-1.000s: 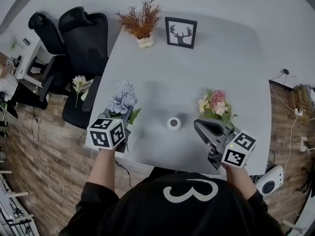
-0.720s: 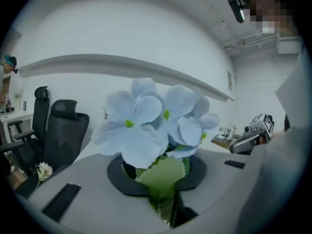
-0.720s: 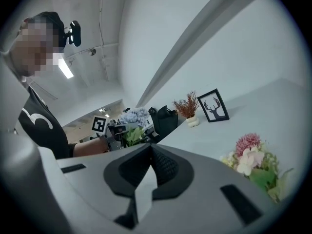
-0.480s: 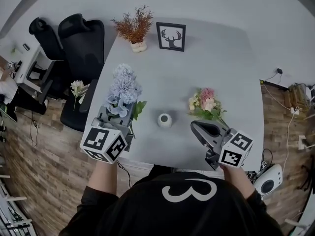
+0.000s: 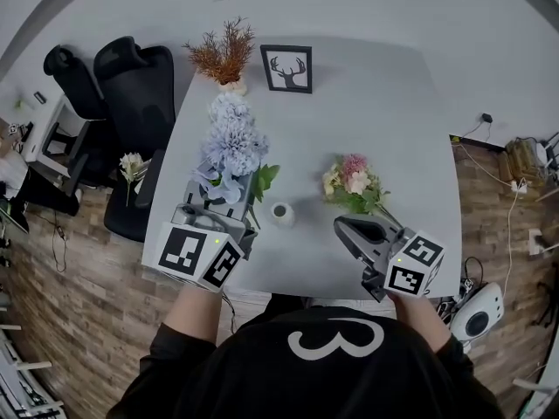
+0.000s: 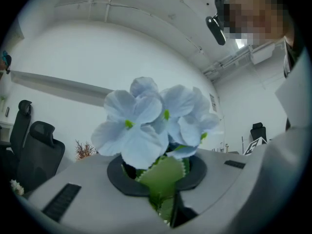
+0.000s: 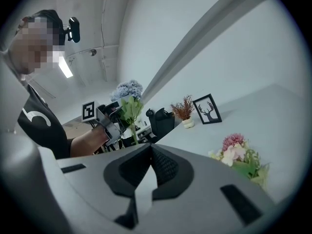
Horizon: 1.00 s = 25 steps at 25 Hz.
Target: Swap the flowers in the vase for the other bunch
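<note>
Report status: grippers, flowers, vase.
Left hand-held gripper shut on blue bunch, held aloft. Right hand-held gripper shut, empty, near pink bunch lying on table. The vase stands empty, nothing blocking it.

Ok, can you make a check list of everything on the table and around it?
Surface: grey table, no spills seen.
Job's things: small white vase, no flowers in it; blue bunch held by its stems; pink bunch lying on the table.
Clutter: dried plant and deer picture at the far edge.
Grippers: left gripper shut on the blue bunch; right gripper shut, empty.
Cables: a cable on the floor, right of the table.
Surroundings: black chairs, white flowers on one, wooden floor.
</note>
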Available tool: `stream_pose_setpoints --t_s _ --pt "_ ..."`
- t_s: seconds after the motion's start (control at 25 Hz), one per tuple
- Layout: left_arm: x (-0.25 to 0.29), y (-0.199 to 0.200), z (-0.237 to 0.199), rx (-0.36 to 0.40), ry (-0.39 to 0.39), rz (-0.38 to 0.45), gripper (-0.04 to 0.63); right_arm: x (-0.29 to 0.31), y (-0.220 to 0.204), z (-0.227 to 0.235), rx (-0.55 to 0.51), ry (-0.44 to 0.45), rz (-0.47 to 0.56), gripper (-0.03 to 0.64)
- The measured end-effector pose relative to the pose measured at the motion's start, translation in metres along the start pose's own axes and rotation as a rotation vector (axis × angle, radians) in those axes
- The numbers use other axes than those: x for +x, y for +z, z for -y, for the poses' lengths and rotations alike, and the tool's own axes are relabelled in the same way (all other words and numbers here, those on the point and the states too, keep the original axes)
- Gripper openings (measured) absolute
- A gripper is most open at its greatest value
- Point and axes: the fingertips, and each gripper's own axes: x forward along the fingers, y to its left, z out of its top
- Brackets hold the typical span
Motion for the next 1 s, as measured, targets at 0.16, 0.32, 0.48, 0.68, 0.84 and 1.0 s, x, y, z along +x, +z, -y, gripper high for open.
stream_pose_setpoints --t_s 0.16,0.32,0.48,0.68,0.84,1.0 --pt "0.012 0.011 0.013 0.001 -0.026 0.035 0.078 -0.001 -0.002 0.001 0.007 -0.002 -0.007 0.008" --pt "0.021 0.014 0.021 0.002 -0.055 0.064 0.078 -0.005 -0.007 0.001 0.01 -0.008 -0.011 0.008" --pt "0.029 0.005 0.019 -0.015 -0.053 0.074 0.078 -0.008 -0.014 0.005 0.021 -0.021 -0.025 0.008" --pt "0.035 -0.021 0.015 -0.048 -0.05 0.06 0.078 -0.014 -0.017 0.011 0.033 -0.051 -0.027 0.008" --pt "0.034 -0.045 0.008 -0.062 -0.021 0.039 0.081 -0.016 -0.024 0.015 0.045 -0.066 -0.038 0.008" --pt "0.031 -0.068 0.002 -0.081 0.002 0.028 0.082 -0.017 -0.031 0.019 0.056 -0.076 -0.051 0.008"
